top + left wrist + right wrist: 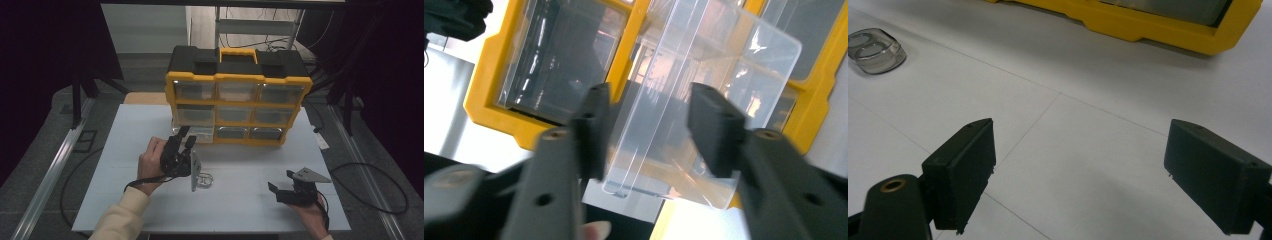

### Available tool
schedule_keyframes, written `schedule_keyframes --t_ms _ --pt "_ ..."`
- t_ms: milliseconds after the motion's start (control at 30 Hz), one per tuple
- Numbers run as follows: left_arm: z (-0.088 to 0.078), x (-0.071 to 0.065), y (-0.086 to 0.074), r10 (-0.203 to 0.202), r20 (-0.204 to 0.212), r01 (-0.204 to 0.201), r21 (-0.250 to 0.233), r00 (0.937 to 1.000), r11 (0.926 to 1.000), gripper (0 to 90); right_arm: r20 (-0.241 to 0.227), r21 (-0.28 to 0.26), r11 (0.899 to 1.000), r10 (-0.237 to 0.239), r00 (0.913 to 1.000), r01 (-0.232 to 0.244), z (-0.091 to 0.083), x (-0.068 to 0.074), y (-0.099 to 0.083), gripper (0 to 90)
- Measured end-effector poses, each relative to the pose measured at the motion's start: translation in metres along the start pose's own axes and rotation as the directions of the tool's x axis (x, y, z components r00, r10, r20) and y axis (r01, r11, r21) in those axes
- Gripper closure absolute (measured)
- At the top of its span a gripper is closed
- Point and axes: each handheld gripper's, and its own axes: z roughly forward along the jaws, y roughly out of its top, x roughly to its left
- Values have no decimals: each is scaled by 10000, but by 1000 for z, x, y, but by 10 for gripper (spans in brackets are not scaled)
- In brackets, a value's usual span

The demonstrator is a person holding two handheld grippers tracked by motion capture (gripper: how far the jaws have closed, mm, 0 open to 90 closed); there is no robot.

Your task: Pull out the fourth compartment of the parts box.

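- Two hand-held grippers work at a white table (150, 125) in front of a yellow-and-black drawer cabinet (238, 95) with clear drawers in three rows.
- At the left in the high view, the left gripper (185, 142) reaches toward the bottom-left corner of the cabinet, where a clear drawer (192, 134) stands pulled part of the way out of its slot.
- From the left gripper view, that clear drawer (684, 125) sits between the two black jaws of the left gripper (649, 132) — its front handle ridge runs down the middle of the gap.
- Its jaws stand parted to either side of the drawer front; a little light shows between each pad and the plastic, so they do not seem to clamp it.
- The left hand (150, 162) wraps the gripper body, and a cream sleeve (117, 217) comes in from the bottom edge.
- Just right of that hand, a small clear container (205, 180) lies on the table, well short of the cabinet.
- The right gripper (282, 187) rests low over the near right part of the table, apart from the cabinet and from the container.
- In the right gripper view its jaws gape wide with nothing between them — bare white table (1088, 150) lies below, the clear container (874, 50) at far left and the cabinet's yellow base (1148, 27) along the top.
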Motion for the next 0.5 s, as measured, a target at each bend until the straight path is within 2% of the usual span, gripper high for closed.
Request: schedule_keyframes --t_ms 100,200,300,500 --pt "-2 3 2 -459 466 460 -26 9979 9989 401 -8 2 10000 15 10000 -15 0 0 0 140" --pt "-4 5 2 -1037 896 1048 -85 9906 9945 375 -16 -17 10000 38 10000 -38 0 -1 0 140" --pt "-6 8 2 -1527 1369 1552 -77 9788 9879 353 -47 -13 10000 73 10000 -73 1 -2 0 140" --pt "-10 6 -1 -2040 2083 2073 59 9566 9783 323 -159 -55 10000 80 9998 -81 0 -1 1 140"
